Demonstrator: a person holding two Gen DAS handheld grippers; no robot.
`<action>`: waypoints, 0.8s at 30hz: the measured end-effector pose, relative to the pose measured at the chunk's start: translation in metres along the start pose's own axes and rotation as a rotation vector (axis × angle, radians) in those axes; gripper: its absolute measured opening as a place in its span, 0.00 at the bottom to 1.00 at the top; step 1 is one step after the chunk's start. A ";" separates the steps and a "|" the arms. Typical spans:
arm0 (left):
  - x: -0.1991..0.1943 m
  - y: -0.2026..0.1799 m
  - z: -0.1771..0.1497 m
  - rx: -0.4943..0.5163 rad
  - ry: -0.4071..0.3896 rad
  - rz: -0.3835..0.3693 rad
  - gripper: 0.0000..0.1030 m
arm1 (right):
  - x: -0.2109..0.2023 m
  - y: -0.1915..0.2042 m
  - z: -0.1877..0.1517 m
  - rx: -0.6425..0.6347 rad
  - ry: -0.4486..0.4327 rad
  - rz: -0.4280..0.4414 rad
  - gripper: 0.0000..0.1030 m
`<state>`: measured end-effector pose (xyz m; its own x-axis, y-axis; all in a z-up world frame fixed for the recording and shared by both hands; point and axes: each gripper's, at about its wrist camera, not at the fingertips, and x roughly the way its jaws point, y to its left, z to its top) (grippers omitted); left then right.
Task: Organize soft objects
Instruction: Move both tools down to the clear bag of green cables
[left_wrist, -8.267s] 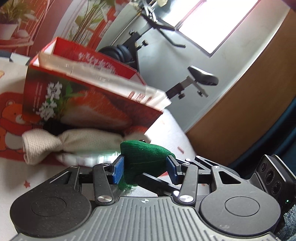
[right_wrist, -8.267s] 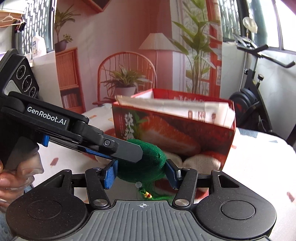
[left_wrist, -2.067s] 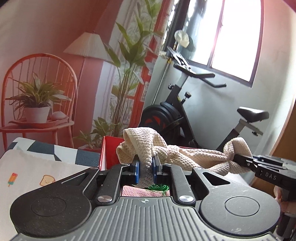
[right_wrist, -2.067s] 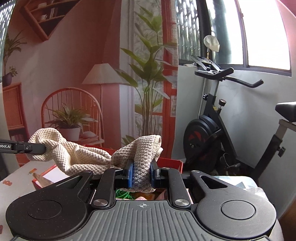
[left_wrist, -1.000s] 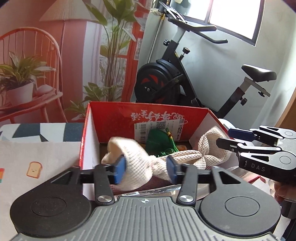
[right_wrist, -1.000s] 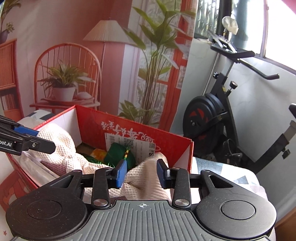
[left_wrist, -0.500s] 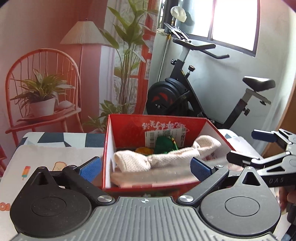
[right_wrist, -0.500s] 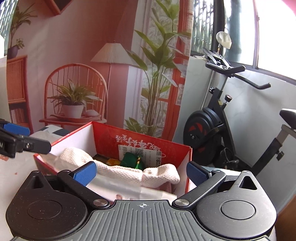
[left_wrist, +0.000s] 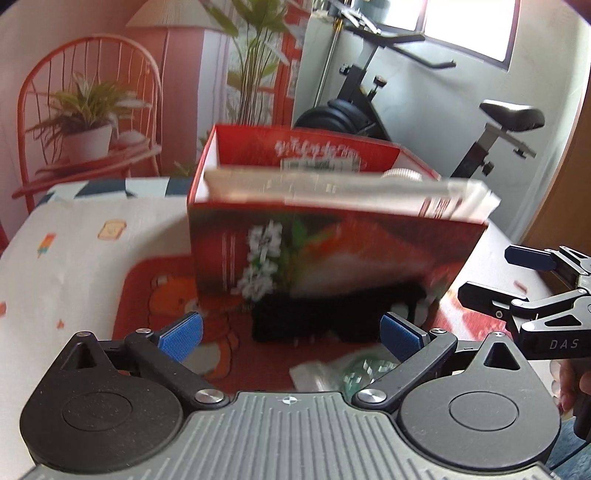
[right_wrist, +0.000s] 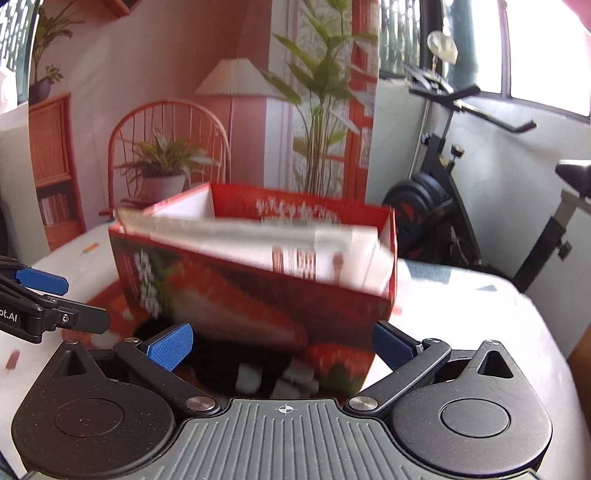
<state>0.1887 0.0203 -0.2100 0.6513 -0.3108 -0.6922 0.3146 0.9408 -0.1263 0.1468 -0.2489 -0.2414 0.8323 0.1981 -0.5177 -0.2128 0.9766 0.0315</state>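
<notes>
- Left gripper (left_wrist: 290, 334): jaws spread wide, having just been opening; nothing lies between the blue pads (left_wrist: 180, 331), which touch no object.
- Right gripper (right_wrist: 282, 342): jaws likewise spread wide after just opening; the pads are clear of the box and hold nothing.
- Red box (left_wrist: 332, 254): stands open-topped on the patterned tablecloth (left_wrist: 74, 240), directly ahead of both grippers; its near wall bears a printed picture with white flowers, its far inner wall white lettering and a label.
- Cream knitted cloth (left_wrist: 402, 173): only a small rounded part shows above the box rim at the right, in the left wrist view; it lies inside the box.
- Pale plastic liner (right_wrist: 258, 240): drapes over the near rim of the box, blurred in both views.
- Left wrist view only: a crumpled clear packet with green print (left_wrist: 351, 371) lies on the cloth just before the box, between the open jaws; the right gripper enters at the right edge with part of a hand (left_wrist: 569, 380) behind it.
- Right wrist view only: the left gripper enters at the left edge, its jaws apart; a dark blurred object (right_wrist: 258, 373) sits at the foot of the box, too smeared to identify.
- Both views: an exercise bike (right_wrist: 450, 206) stands behind the table.
</notes>
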 end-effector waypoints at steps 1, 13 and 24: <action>0.003 0.001 -0.008 -0.006 0.016 0.004 1.00 | 0.004 0.001 -0.008 0.006 0.017 -0.003 0.99; 0.038 0.009 -0.050 -0.069 0.153 -0.006 1.00 | 0.035 0.004 -0.071 0.088 0.163 -0.010 0.99; 0.039 0.003 -0.062 -0.015 0.132 0.007 1.00 | 0.038 -0.011 -0.080 0.166 0.185 0.031 1.00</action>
<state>0.1721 0.0192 -0.2809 0.5565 -0.2848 -0.7805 0.2998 0.9450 -0.1311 0.1394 -0.2589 -0.3302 0.7153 0.2242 -0.6618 -0.1371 0.9737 0.1817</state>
